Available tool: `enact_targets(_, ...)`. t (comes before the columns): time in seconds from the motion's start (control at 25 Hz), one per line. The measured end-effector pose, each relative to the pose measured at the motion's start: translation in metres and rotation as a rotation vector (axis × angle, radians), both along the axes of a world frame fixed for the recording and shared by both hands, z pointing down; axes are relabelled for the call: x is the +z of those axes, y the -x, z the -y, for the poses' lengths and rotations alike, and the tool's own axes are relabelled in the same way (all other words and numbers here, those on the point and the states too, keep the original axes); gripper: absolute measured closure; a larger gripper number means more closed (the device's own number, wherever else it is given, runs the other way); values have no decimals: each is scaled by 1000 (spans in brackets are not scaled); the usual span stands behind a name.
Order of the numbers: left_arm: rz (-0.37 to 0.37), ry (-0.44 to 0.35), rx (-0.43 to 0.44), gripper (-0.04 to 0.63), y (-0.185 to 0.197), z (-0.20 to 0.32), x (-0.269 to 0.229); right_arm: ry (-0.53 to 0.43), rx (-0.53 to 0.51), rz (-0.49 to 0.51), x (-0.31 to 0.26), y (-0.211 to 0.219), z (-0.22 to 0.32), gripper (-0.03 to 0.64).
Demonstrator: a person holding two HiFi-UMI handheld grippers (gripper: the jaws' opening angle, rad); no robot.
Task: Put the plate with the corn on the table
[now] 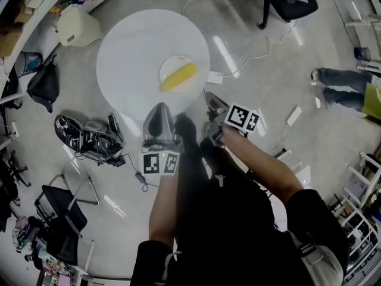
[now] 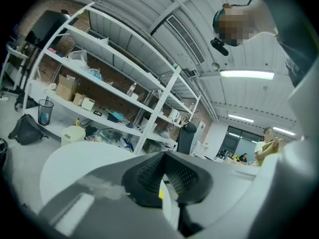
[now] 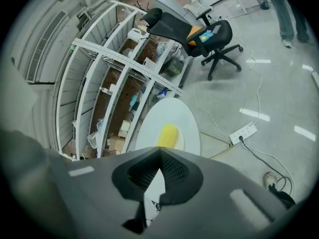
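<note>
Two grippers: left gripper point(image 1: 159, 107) and right gripper point(image 1: 209, 99), grey moulded plastic, low in the middle of the head view.
Left gripper jaws: drawn together at the tips, ribbed black pads meeting, nothing between them.
Right gripper jaws: fully closed, ribbed pads tip to tip, gripping nothing.
Marker cubes: two, one per gripper, left cube point(image 1: 159, 162) and right cube point(image 1: 244, 118). Each shows two faces printed with black-and-white square code patterns.
Table: one, round, with a smooth white top point(image 1: 128, 46), upper middle of the head view.
Plate: one, round and white point(image 1: 176, 63), resting on the lower right part of the table near its edge, apart from both grippers.
Corn: one yellow cob point(image 1: 180, 77), lying slantwise across the plate.
Power strip: one, white and oblong point(image 3: 242, 132), on the glossy grey floor right of the table, with cables running from it.
Office chair: one, black, on castors point(image 3: 209, 36), upper right of the right gripper view.
Shelving: white metal racks point(image 2: 124, 78) holding cardboard boxes and bottles, upper left of the left gripper view.
Bin: one, cream and lidded point(image 1: 77, 27), upper left of the head view.
</note>
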State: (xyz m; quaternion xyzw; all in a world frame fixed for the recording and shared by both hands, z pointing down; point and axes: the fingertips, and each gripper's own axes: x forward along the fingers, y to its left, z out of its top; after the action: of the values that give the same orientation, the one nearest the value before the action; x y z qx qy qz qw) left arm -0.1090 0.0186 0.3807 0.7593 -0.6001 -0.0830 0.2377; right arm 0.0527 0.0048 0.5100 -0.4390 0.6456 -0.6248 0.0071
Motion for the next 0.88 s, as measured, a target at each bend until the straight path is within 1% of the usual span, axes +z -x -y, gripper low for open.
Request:
enact_targets(0.28, 10, -26, -10, 591, -10, -18, -31, -101, -45, -45, -42, -9, 2, 607)
enact_targets(0.48, 28, -55, -25, 591, -9, -25, -53, -176, -93, -75, -71, -4, 3, 607)
enact_targets(0.68, 32, -78, -41, 591, -14, -36, -75, -302, -186, -163, -102, -5, -3, 607)
enact_targets(0.88, 41, -95, -36, 591, -22, -50, -90, -403, -224, -238, -132, -9, -11, 607)
